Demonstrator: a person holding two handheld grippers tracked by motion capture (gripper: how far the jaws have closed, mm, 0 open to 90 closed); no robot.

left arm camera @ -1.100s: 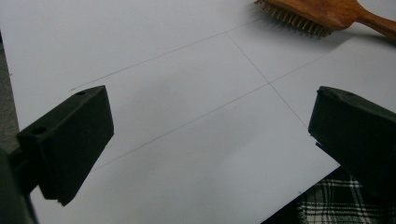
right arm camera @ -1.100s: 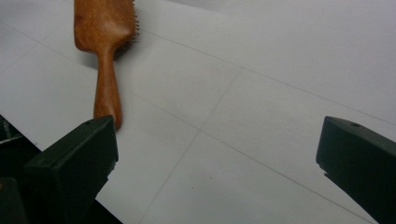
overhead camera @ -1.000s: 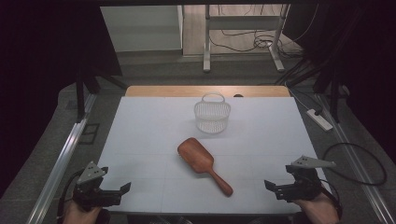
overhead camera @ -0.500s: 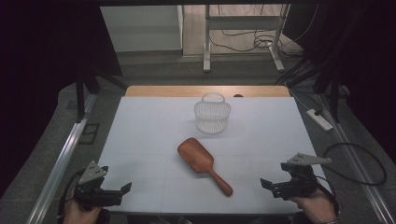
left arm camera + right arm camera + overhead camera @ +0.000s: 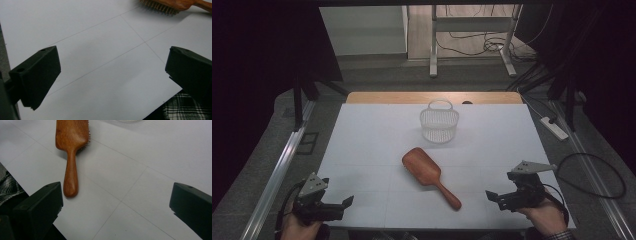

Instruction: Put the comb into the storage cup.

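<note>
A wooden hairbrush [image 5: 430, 176] lies bristles down mid-table, its long axis diagonal: head toward the far left, handle pointing at the near right. The left gripper [image 5: 343, 204] and right gripper [image 5: 492, 196] sit at the near corners, jaws spread wide, holding nothing

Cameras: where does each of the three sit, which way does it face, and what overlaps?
High view: above the person's side, facing forward and down on the white table; shows basket, hairbrush, left gripper, right gripper, both hands.
Left gripper view: on the left gripper, low over the table; its black fingers spread apart, brush bristles at the top edge.
Right gripper view: on the right gripper, facing the brush handle; fingers spread apart.
Shared: the hairbrush appears in all three views.
</note>
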